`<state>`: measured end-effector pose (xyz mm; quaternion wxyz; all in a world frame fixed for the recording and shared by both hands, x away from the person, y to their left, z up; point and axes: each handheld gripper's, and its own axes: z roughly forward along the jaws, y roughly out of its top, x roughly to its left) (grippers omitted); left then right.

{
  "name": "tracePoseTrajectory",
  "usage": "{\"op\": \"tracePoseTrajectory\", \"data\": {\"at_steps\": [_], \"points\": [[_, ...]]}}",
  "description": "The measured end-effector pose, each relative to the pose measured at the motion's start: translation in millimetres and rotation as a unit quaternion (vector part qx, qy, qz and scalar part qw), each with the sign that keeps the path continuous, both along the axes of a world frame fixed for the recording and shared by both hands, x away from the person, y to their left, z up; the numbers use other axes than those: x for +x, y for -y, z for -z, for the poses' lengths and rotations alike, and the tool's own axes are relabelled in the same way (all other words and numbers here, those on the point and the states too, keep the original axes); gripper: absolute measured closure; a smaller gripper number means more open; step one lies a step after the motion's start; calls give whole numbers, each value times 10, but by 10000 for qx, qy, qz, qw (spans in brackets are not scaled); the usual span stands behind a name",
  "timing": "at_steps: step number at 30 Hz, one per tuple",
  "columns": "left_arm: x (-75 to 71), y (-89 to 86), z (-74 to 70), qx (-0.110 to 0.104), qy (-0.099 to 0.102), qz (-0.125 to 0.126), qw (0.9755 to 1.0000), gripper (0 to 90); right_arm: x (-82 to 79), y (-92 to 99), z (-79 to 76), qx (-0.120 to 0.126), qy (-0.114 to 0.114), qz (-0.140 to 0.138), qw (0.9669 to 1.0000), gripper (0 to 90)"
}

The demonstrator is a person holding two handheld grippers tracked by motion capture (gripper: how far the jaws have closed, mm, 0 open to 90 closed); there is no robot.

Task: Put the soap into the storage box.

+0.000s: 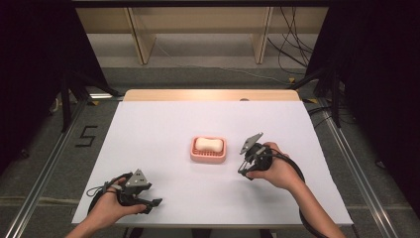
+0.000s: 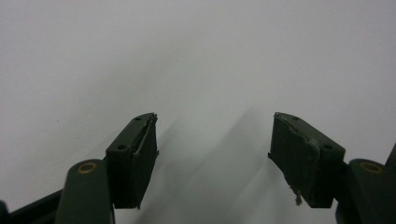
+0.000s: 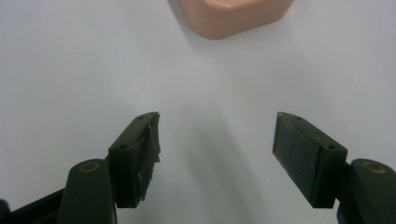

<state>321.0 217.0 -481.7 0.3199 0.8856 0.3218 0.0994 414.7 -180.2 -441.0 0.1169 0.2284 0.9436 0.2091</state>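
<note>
- Step in hand, as I judge it: the right gripper [image 1: 242, 157] is lined up on the soap dish [image 1: 208, 149] and sits just beside the dish's right side, not touching it.
- Its jaws stand wide apart with nothing between them; in the right gripper view there is bare white table [image 3: 70, 70] between the pads, and the dish [image 3: 236, 16] lies ahead at the top edge.
- The left gripper [image 1: 151, 203] rests near the table's front-left corner, well apart from the dish. Its jaws are also spread, with nothing between them, over bare table.
- The dish is a pink, rounded tray near the middle of the table [image 1: 163, 124]. It holds one pale bar of soap [image 1: 208, 144], lying flat inside the rim.
- Next move, by my reading: carry the right gripper forward until the jaws straddle either the soap or the dish wall, then close. Which of the two is meant I cannot tell.
- For the soap, the jaws need to come from above, since the rim stands around it.
- The soap may be slick, so a centred grip looks wise.
</note>
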Motion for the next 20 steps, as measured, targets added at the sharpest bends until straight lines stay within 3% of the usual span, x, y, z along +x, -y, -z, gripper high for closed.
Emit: {"op": "tracePoseTrajectory", "data": {"at_steps": [5, 6, 9, 10, 12, 13, 14, 15, 17, 20], "points": [[-1, 4, 7, -16, -20, -15, 10000, 318, -119, 65, 94, 191, 77, 154, 9997, 324], [-9, 16, 17, -105, -64, -91, 9999, 317, -121, 71, 115, 250, 111, 129, 9995, 324], [-6, 10, 12, -66, -70, -46, 9999, 317, -146, 105, 147, 324, 210, 127, 9992, 324], [-5, 10, 12, -72, -74, -45, 9999, 317, -177, 108, 151, 328, 184, 266, 9989, 325], [-1, 12, 14, -115, -111, -52, 9999, 318, -170, 123, 148, 320, 231, 247, 9989, 324], [9, 5, 17, -57, 26, -44, 10000, 317, -179, 142, 163, 311, 246, 326, 9987, 324], [10, 6, 18, -62, 18, -44, 10000, 317, -168, 153, 175, 342, 275, 253, 9987, 324], [10, 6, 16, -62, 22, -42, 10000, 318, -175, 154, 179, 341, 204, 360, 9986, 324], [11, 8, 10, -73, -55, -55, 9999, 318, -173, 163, 184, 382, 276, 375, 9982, 324], [2, 10, 5, -119, 17, -27, 9999, 318, -178, 169, 188, 375, 246, 390, 9982, 324]]}}
